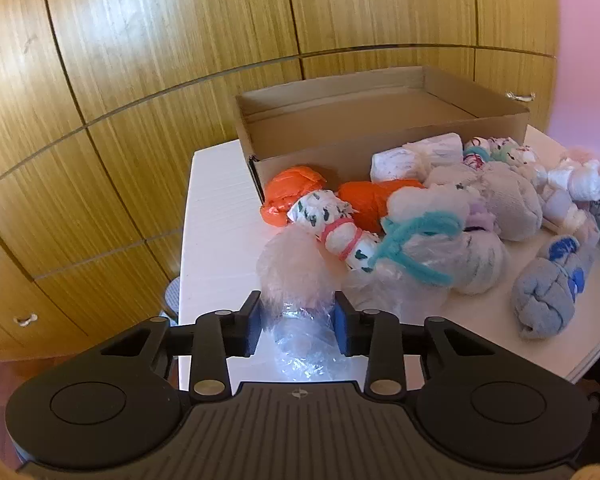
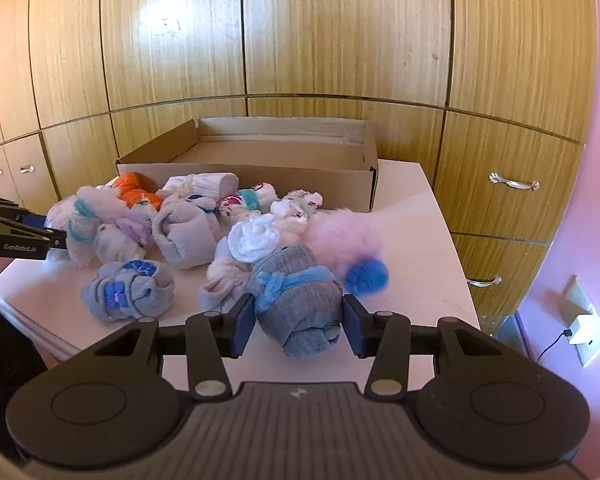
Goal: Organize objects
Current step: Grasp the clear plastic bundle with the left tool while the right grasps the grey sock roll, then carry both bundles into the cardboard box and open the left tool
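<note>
Through the left wrist camera, we are seeing the left gripper (image 1: 297, 322) straddling a clear plastic bag (image 1: 300, 340) with a pale pink fluffy bundle (image 1: 290, 268) at its far end. Both pads are sitting right at the bag's sides, but we cannot tell whether they are pressing it or just beside it. The bag is lying at the near edge of the white table (image 1: 216, 220). Beyond it a pile of rolled socks is spreading rightward, with two orange bundles (image 1: 296, 192) lying against the front wall of the open cardboard box (image 1: 320, 148).

Through the right wrist camera, we are seeing the right gripper (image 2: 298, 322) with its fingers spread around a grey sock roll (image 2: 300, 300) tied with a light blue band. The right pad is standing clear of the roll, so nothing is being clamped. The roll is resting on the table near its front edge, a pink fluffy bundle (image 2: 340, 236) just behind it. The box (image 2: 260, 176) is sitting behind the pile.
</note>
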A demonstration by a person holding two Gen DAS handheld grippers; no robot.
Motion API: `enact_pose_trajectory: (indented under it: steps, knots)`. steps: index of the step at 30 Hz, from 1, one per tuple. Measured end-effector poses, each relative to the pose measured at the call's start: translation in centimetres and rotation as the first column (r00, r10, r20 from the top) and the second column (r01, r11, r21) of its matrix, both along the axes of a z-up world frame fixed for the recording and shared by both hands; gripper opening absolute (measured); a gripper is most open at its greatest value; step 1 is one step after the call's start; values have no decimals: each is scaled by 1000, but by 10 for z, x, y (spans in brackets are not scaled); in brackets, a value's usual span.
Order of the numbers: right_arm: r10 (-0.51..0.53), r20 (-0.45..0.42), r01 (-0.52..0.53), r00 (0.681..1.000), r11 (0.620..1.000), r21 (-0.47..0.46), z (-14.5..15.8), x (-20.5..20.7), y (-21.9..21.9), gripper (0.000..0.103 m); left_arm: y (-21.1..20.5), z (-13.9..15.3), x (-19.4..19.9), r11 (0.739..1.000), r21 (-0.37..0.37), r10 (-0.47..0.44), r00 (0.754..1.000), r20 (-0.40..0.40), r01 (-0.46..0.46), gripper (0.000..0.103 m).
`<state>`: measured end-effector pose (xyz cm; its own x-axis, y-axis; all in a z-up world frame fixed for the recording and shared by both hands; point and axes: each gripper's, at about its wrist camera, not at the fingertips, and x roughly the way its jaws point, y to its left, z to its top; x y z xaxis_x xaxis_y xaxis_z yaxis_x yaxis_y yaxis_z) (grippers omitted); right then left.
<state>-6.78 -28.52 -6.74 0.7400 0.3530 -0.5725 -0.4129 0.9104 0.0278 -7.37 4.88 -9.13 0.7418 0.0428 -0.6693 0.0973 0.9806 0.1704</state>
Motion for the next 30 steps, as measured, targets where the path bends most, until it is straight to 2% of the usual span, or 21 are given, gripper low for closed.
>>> enact_pose_trajectory:
  steps: [12, 19, 25, 30]
  knots:
    - [14, 30, -15, 999, 1000, 23, 10, -3, -4, 43, 7, 17, -9, 999, -31, 23, 999, 22, -22, 42]
    - [39, 72, -43, 997, 997, 63, 50, -2, -8, 43, 7, 55, -5, 999, -42, 6, 998, 61, -3, 42]
    - [72, 80, -81, 994, 991, 111, 88, 37, 7, 43, 7, 87, 39, 996, -89, 7, 996, 84, 0, 42]
    - [95, 2, -95, 995, 985, 146, 107, 92, 37, 43, 7, 97, 103, 993, -116, 17, 999, 44, -11, 42]
